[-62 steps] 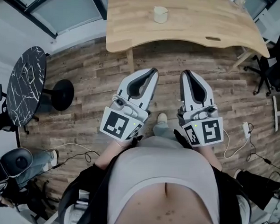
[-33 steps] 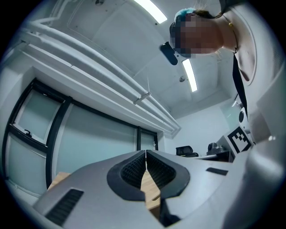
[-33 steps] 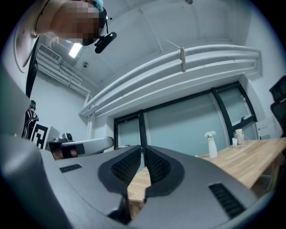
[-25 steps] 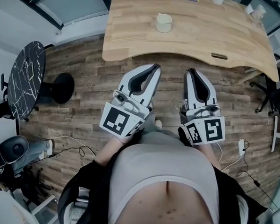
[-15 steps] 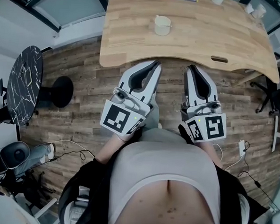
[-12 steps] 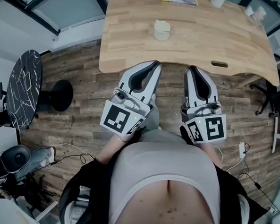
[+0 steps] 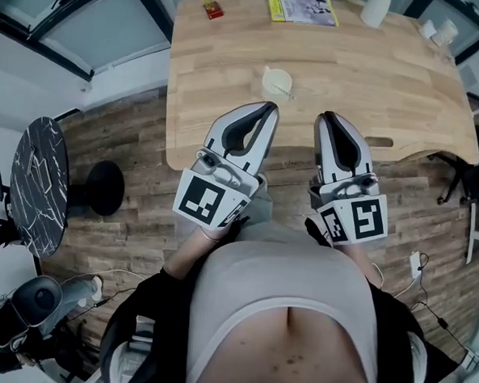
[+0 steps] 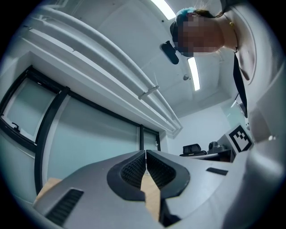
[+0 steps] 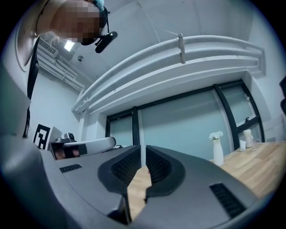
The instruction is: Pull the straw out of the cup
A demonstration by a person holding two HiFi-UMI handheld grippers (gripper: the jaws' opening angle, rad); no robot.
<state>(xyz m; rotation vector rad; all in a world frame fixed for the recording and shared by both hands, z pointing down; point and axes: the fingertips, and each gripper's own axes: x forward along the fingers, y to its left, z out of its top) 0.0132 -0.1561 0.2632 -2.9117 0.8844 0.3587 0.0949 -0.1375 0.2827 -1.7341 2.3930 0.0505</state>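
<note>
Cup (image 7: 277, 83), pale, on bench (image 7: 391, 91), just ahead of left tool (image 7: 266, 107); straw (image 7: 284, 90) only a faint line at its rim. Left tool: jaws together, empty. Right tool (image 7: 322, 117): closed, empty. Vase (image 7: 375, 9) cut off by top edge. Gripper views: bench mostly hidden behind jaws.

office — curved wooden desk (image 7: 392, 83), black-framed glass partitions (image 9: 178, 125), strip lights (image 8: 194, 74)
</note>
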